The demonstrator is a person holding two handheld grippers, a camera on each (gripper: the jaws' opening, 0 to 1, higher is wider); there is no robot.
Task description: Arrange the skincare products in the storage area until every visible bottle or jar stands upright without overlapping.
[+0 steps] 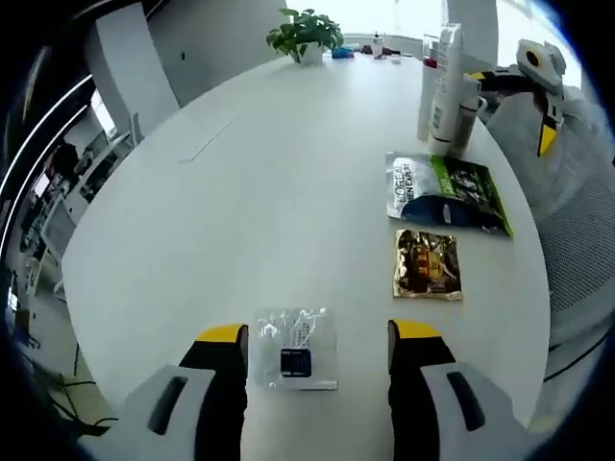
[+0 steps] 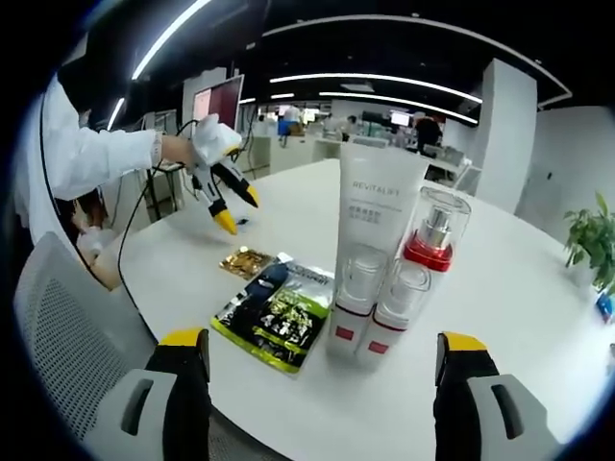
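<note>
A cluster of upright skincare items stands on the white table (image 2: 519, 288): a tall white Revitalift tube (image 2: 380, 206), a clear-capped bottle with a red collar (image 2: 434, 238), and two small white bottles with red bands (image 2: 352, 305) (image 2: 394, 315). My right gripper (image 2: 324, 342) is open, its jaws either side of them and a little short. In the left gripper view the same bottles (image 1: 445, 86) stand far right, with the right gripper (image 1: 538, 72) beside them. My left gripper (image 1: 319, 331) is open around a small clear packet (image 1: 296, 351), and a hand holds this left gripper (image 2: 231, 197) above the table.
A green-and-black pouch (image 1: 447, 190) (image 2: 283, 317) and a gold sachet (image 1: 428, 264) (image 2: 245, 261) lie flat near the table edge. A grey mesh chair (image 2: 67, 327) (image 1: 581, 240) stands by that edge. A potted plant (image 1: 306, 34) sits at the far end.
</note>
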